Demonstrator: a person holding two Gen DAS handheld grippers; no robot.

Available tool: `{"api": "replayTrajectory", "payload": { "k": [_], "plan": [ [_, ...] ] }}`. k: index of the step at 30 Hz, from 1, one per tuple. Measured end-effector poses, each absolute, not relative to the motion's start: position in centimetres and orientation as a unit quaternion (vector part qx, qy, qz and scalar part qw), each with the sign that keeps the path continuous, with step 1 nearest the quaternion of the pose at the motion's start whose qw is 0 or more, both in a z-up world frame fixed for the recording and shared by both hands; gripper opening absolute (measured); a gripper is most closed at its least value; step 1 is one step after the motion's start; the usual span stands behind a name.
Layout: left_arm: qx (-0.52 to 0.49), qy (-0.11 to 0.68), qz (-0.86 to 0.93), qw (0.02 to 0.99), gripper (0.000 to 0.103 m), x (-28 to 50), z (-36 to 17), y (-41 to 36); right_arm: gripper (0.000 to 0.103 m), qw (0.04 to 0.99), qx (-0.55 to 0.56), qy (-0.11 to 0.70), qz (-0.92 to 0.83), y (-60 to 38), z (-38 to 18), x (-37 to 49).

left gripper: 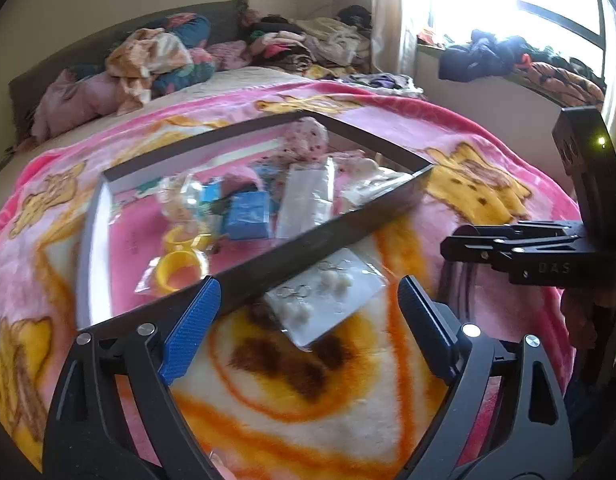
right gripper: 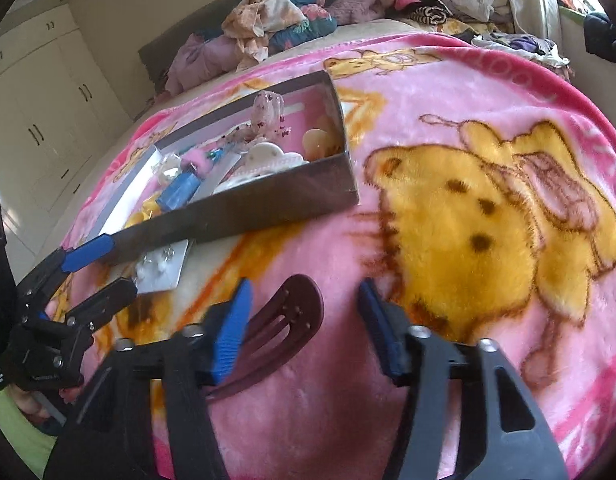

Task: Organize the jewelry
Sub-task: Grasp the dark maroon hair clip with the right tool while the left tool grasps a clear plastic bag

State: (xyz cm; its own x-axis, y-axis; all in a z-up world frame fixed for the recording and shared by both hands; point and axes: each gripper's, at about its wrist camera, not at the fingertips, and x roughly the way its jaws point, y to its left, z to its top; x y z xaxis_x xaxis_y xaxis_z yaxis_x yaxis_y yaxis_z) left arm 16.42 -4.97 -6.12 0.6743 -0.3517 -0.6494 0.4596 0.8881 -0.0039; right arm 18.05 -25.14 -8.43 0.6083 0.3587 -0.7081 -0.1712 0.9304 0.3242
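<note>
On a bed covered by a pink cartoon-bear blanket (right gripper: 467, 100) sits a shallow dark-walled cardboard box (left gripper: 319, 236), already holding yellow plastic bangles (left gripper: 180, 270), a blue packet (left gripper: 248, 216) and other packets. Two pieces look left to sort: a clear earring card with white pearl drops (left gripper: 327, 300) lying just outside the box's near wall, and a maroon oval hair clip (right gripper: 284, 320) on the blanket. The left gripper (left gripper: 308, 320) hovers wide open over the card, holding nothing. The right gripper (right gripper: 304, 328) straddles the clip, jaws apart, not gripping it.
</note>
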Motion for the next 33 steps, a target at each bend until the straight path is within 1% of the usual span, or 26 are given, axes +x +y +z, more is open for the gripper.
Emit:
{"api": "replayTrajectory", "payload": {
  "k": [1,2,3,4,13,15,16,17,18,19,20,22,26,33],
  "plan": [
    [0.083,0.342,-0.223,0.909,0.081,16.6,-6.4,-5.2,0.022,0.888,0.119,0.417,0.156,-25.3,-8.4,18.0],
    [0.085,0.347,-0.225,0.907,0.081,16.7,-6.7,-5.5,0.021,0.886,0.131,0.416,0.161,-25.5,-8.3,17.8],
    [0.086,0.348,-0.226,0.906,0.081,16.7,-6.8,-5.7,0.016,0.886,0.137,0.412,0.163,-25.7,-8.2,17.6],
    [0.089,0.348,-0.226,0.905,0.081,16.7,-6.9,-6.0,0.013,0.887,0.140,0.409,0.165,-25.8,-8.0,17.4],
    [0.067,0.386,-0.202,0.898,0.081,17.8,-7.8,-7.3,0.008,0.907,0.126,0.374,0.146,-27.7,-5.3,15.5],
    [0.065,0.390,-0.196,0.897,0.077,18.0,-7.9,-7.7,0.007,0.910,0.124,0.369,0.143,-28.2,-4.9,15.3],
    [0.063,0.392,-0.193,0.897,0.071,18.1,-8.0,-7.8,0.007,0.911,0.122,0.367,0.142,-28.4,-4.7,15.2],
    [0.061,0.397,-0.189,0.896,0.056,18.2,-8.1,-7.9,0.007,0.912,0.121,0.365,0.141,-28.5,-4.5,15.2],
    [0.060,0.400,-0.184,0.896,0.046,18.4,-8.2,-7.9,0.006,0.913,0.120,0.363,0.139,-28.8,-4.3,15.0],
    [0.058,0.402,-0.179,0.896,0.031,18.5,-8.2,-7.8,0.006,0.913,0.121,0.363,0.138,-28.9,-4.3,15.1],
    [0.055,0.403,-0.177,0.896,0.022,18.6,-8.2,-7.7,0.006,0.914,0.122,0.362,0.137,-29.1,-4.1,15.1],
    [0.052,0.403,-0.182,0.895,0.013,18.7,-7.9,-7.7,0.006,0.915,0.125,0.360,0.135,-29.4,-3.9,15.1],
    [0.066,0.394,-0.199,0.895,0.005,18.0,-7.3,-8.4,0.005,0.917,0.125,0.356,0.130,-30.0,-3.4,15.0],
    [0.071,0.376,-0.234,0.894,0.001,16.7,-5.7,-9.4,0.005,0.921,0.120,0.348,0.128,-30.3,-2.2,14.6]
  ]
}}
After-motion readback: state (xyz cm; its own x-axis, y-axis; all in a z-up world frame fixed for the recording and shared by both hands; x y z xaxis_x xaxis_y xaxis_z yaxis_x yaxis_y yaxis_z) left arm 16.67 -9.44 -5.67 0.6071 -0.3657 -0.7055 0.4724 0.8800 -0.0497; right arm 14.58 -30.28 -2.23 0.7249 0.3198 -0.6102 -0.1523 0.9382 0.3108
